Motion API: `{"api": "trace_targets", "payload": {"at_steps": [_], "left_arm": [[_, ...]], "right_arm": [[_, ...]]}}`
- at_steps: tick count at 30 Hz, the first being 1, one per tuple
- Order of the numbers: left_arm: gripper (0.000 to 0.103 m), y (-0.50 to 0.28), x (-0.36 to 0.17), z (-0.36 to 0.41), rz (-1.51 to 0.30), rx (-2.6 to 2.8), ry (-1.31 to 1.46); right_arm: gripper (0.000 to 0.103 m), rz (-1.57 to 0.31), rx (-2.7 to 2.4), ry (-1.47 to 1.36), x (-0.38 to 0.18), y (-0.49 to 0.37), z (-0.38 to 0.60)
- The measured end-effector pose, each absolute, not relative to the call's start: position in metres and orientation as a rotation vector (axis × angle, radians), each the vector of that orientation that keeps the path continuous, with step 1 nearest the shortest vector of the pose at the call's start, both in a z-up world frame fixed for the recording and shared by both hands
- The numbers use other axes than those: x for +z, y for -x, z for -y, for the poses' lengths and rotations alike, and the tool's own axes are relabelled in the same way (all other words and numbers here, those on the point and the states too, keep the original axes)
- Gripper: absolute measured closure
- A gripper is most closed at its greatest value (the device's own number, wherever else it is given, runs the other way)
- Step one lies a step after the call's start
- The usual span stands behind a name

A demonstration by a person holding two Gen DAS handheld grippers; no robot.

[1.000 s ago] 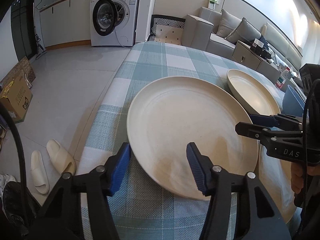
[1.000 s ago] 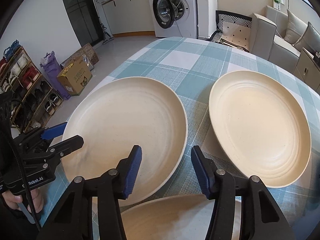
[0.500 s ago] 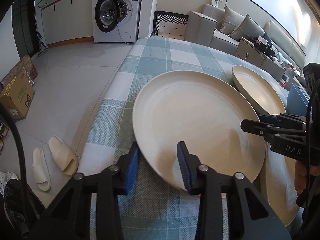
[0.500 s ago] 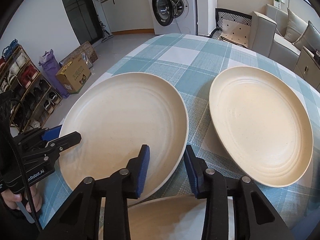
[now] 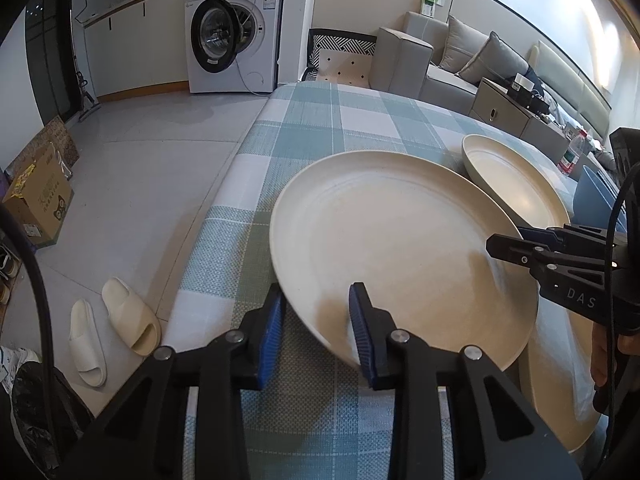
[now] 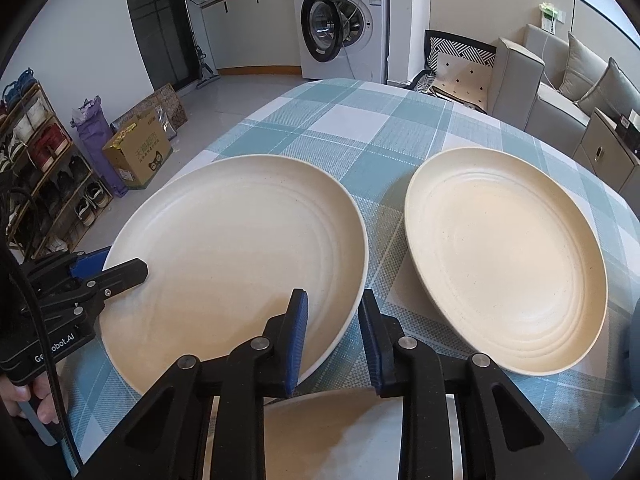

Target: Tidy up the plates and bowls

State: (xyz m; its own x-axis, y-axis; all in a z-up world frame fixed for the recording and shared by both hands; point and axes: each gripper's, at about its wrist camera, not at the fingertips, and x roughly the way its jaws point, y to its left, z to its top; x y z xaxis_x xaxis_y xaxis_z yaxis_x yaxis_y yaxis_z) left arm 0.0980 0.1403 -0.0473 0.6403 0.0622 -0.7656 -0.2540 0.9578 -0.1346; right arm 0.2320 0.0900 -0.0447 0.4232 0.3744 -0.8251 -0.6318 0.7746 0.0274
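A large cream plate (image 5: 400,248) (image 6: 240,248) lies on the checked tablecloth (image 6: 360,128). My left gripper (image 5: 316,320) has the plate's near left rim between its blue pads, and the jaws are still closing on it. My right gripper (image 6: 333,336) is shut on the same plate's near right rim. Each gripper shows in the other's view, the right gripper (image 5: 516,244) at the plate's right edge and the left gripper (image 6: 120,268) at its left edge. A second cream plate (image 6: 504,264) lies to the right. A third plate (image 6: 340,432) lies just under my right gripper.
A blue bowl (image 5: 596,196) sits at the table's far right. The table's left edge drops to a tiled floor with slippers (image 5: 120,320) and a cardboard box (image 5: 36,200). A washing machine (image 6: 344,24) and a sofa (image 6: 560,72) stand beyond the table.
Both grippers' jaws have narrowed from wide open onto the large plate's rim. Neither hand has shifted.
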Motion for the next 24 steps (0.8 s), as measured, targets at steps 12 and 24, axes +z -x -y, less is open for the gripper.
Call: {"api": "trace_targets", "payload": {"at_steps": [12,24], "left_arm": [[0.072,-0.091,-0.031,-0.137,-0.819,0.185,0.229],[0.072,-0.084,-0.013,-0.128,-0.775,0.17,0.21]], "right_arm": [[0.076,-0.895,0.637,0.313,-0.03,-0.221,-0.086],[0.076,-0.841,0.615,0.313,-0.007,-0.206,-0.073]]}}
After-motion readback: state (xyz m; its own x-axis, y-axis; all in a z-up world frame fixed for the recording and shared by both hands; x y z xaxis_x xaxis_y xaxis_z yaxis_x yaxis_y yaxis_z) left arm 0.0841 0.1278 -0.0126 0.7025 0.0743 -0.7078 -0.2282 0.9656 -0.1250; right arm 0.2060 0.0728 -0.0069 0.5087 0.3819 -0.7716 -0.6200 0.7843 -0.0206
